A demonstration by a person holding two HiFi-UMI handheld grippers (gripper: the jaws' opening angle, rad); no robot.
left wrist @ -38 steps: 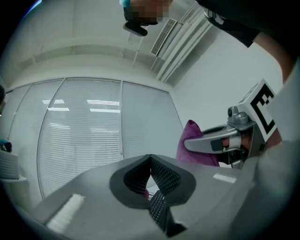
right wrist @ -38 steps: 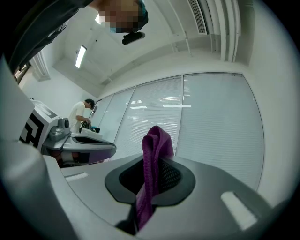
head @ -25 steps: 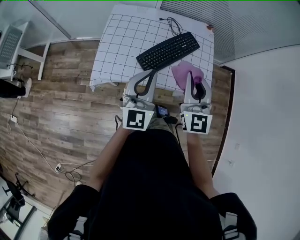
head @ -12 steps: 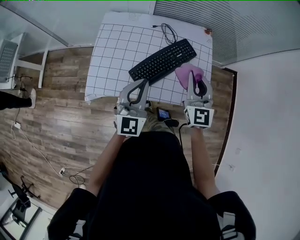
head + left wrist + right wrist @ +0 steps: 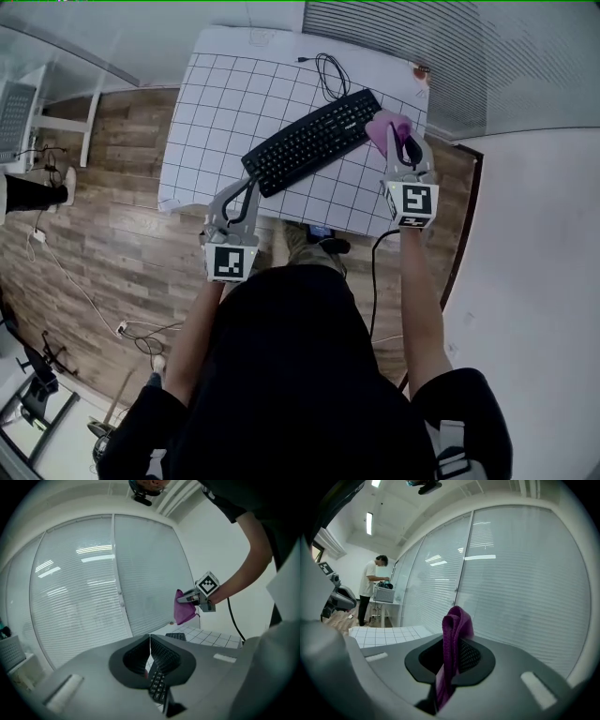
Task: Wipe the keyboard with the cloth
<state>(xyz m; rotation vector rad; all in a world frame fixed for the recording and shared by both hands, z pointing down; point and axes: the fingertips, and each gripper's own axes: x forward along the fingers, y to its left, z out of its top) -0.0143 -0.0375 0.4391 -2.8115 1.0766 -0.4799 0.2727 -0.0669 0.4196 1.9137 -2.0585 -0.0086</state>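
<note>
A black keyboard (image 5: 305, 142) lies slantwise on the white checked table (image 5: 216, 112). My right gripper (image 5: 401, 142) is shut on a purple cloth (image 5: 384, 127), which hangs by the keyboard's right end. In the right gripper view the cloth (image 5: 455, 634) stands folded between the jaws of that gripper (image 5: 451, 660). My left gripper (image 5: 249, 187) hovers at the table's near edge, just short of the keyboard's left end. Its jaws are shut with nothing in them (image 5: 150, 644); keyboard keys (image 5: 157, 686) show below them. From there the cloth (image 5: 184, 609) hangs from the right gripper (image 5: 191, 598).
The keyboard's cable (image 5: 327, 71) loops at the table's far side. A small reddish thing (image 5: 421, 70) sits at the far right corner. Slatted glass walls (image 5: 511, 573) stand behind the table. A person (image 5: 371, 588) stands at a distant bench. Wooden floor (image 5: 112, 216) lies left.
Both grippers have spread apart and gone forward. The right one carried the cloth up to the keyboard's right end; the left one shifted left to the table's near edge.
</note>
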